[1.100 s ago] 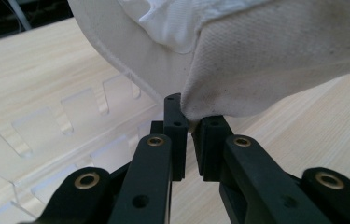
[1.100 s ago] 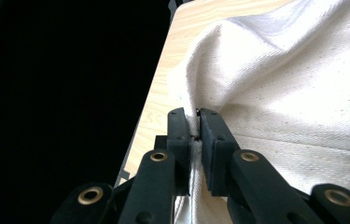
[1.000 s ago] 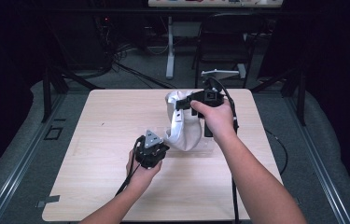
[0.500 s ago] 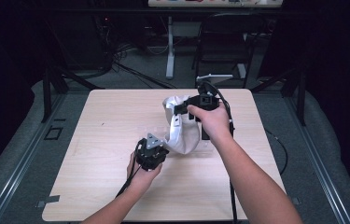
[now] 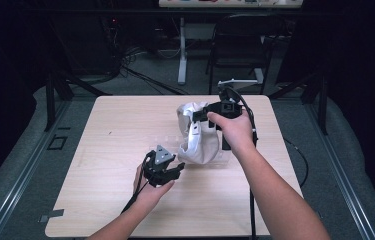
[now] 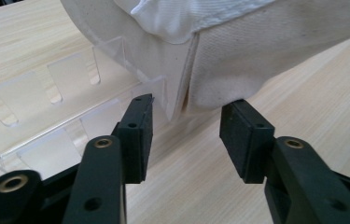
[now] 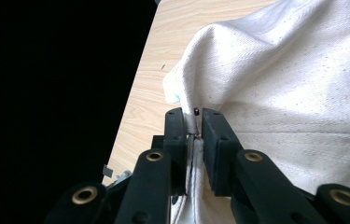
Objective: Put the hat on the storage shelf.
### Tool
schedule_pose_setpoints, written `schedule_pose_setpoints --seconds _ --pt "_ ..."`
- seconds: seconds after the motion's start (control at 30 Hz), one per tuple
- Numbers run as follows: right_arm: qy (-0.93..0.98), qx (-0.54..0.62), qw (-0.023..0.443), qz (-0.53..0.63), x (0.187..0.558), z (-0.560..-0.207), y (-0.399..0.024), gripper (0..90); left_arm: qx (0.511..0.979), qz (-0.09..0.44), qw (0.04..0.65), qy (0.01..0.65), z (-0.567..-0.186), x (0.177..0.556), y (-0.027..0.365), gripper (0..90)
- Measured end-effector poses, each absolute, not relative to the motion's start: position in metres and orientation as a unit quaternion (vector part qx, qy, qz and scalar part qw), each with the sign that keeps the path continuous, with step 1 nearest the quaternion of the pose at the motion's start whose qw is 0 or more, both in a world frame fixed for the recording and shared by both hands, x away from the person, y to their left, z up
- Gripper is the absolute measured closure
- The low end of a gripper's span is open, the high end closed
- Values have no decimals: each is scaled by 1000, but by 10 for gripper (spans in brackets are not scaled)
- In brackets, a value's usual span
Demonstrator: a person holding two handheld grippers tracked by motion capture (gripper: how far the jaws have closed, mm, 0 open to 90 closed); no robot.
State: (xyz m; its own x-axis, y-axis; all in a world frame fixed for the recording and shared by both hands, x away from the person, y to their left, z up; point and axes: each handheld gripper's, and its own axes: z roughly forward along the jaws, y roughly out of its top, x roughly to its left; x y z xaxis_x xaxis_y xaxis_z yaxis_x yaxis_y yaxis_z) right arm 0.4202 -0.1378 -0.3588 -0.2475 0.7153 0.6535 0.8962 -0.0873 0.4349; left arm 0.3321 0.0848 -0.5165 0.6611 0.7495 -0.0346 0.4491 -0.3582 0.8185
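Cloth (image 5: pixel 201 140) higher, lower edge behind clear plastic (image 6: pixel 46 102).

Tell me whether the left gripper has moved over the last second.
No. In the high view the left gripper sits at the same spot on the table, just below-left of the white cloth.
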Motion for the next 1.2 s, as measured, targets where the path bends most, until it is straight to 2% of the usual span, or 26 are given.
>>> schedule_pose_setpoints --seconds 0.3,0.6,0.8,0.97,1.2 --pt "-675 -589 90 -435 405 -349 -152 758 790 177 457 367 -505 320 101 506" --pt "-679 -588 68 -435 391 -349 -168 705 789 182 451 374 -505 312 124 499" --pt "-680 -586 65 -435 377 -357 -179 651 791 188 438 384 -511 310 146 491" --pt "-683 -586 45 -434 365 -366 -185 589 782 185 436 405 -520 308 167 482" --pt "-694 -585 9 -421 347 -386 -194 556 773 186 431 426 -530 311 184 473"
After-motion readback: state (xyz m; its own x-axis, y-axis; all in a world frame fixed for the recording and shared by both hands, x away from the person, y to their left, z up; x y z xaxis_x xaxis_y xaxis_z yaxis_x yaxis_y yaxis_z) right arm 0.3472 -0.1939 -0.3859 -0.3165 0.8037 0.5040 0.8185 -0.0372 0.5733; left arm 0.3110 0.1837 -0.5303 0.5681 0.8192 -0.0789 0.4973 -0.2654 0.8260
